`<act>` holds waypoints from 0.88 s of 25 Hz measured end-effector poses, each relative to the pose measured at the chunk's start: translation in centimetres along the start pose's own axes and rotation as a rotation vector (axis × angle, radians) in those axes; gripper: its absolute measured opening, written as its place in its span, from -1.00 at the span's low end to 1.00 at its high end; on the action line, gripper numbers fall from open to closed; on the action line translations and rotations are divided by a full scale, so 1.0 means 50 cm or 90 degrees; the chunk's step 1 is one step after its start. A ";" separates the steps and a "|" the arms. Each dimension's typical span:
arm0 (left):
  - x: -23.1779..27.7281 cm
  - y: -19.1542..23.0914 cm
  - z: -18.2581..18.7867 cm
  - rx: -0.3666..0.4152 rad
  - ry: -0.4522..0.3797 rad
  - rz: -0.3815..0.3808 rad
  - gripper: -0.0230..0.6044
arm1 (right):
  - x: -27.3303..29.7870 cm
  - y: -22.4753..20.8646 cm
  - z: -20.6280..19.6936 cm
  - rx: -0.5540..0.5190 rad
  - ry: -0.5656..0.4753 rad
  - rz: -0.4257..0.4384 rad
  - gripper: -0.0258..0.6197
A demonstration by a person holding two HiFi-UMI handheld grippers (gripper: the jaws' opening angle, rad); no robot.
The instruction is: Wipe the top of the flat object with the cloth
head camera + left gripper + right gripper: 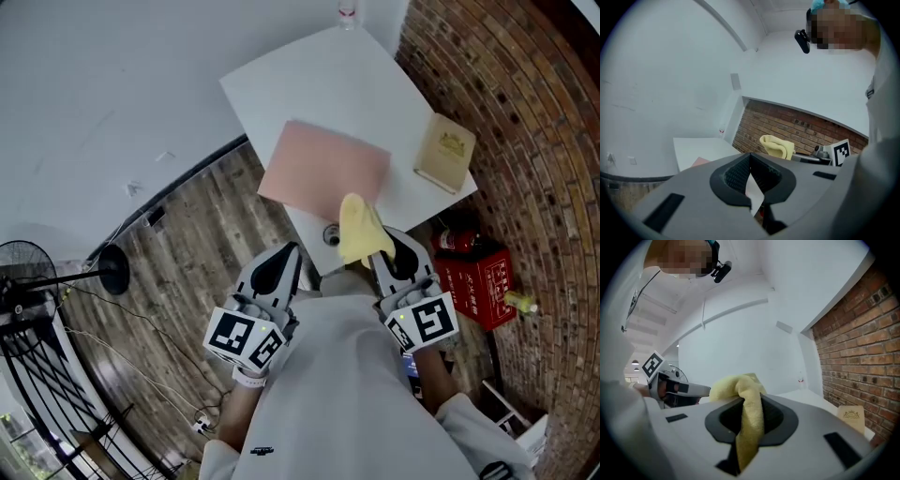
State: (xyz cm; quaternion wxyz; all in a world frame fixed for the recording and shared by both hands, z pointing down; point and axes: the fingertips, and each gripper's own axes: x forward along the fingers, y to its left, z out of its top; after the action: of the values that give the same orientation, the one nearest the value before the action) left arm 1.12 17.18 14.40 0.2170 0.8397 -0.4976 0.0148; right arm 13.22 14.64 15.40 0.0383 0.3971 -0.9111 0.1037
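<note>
A pink flat sheet (323, 169) lies on the white table (319, 75), and its corner (699, 162) shows in the left gripper view. My right gripper (380, 251) is shut on a yellow cloth (361, 228), which hangs over the table's near edge just in front of the sheet. In the right gripper view the cloth (749, 418) is pinched between the jaws and bunches above them. My left gripper (289, 253) hovers left of the cloth, off the table's near edge. Its jaws (750, 157) meet with nothing between them.
A tan box (445, 150) lies on the table's right side near the brick wall (525, 112), and a small bottle (347, 11) stands at the far corner. A red crate (483, 281) sits on the floor at right. A fan (23, 272) stands at left.
</note>
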 end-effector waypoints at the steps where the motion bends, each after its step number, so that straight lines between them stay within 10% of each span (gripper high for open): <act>1: 0.006 -0.001 0.002 -0.001 -0.001 -0.002 -0.87 | 0.006 -0.002 -0.001 0.001 0.004 0.004 -0.78; 22: 0.169 0.056 -0.014 0.021 0.069 -0.058 -0.87 | 0.077 -0.168 -0.017 0.021 0.036 -0.058 -0.78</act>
State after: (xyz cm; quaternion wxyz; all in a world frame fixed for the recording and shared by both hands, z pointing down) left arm 3.17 9.30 18.06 0.2300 0.8629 -0.4461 0.0586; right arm 16.70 6.50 18.13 0.0624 0.4354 -0.8889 0.1283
